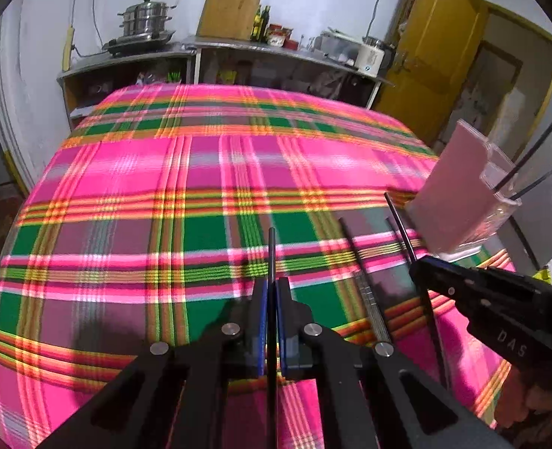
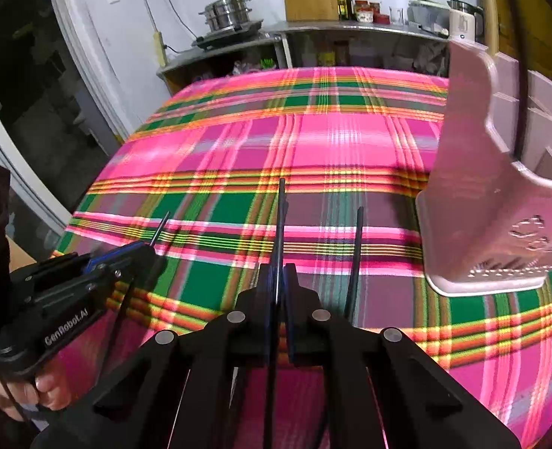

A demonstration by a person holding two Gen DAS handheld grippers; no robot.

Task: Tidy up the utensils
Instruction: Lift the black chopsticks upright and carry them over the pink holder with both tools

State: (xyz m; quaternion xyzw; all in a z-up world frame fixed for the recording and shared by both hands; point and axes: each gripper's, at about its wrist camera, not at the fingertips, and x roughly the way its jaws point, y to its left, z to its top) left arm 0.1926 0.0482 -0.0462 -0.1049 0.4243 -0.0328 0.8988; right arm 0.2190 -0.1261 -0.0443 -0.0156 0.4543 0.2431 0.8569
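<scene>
Chopsticks [image 1: 271, 258] pinched singly in each hand-held gripper, left [image 1: 272, 292], right [image 2: 278, 280], above plaid cloth [image 1: 201, 187]

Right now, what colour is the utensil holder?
Pale pink holder, with a clear section at one side; the right wrist view shows it best.

We lose the pale pink plastic utensil holder [image 2: 500, 194] past the frame's right edge. The thin black chopsticks' [image 1: 271, 254] lower lengths hide behind black gripper frames. Shelf clutter [image 1: 231, 73] at top centre blurs beyond telling.
</scene>
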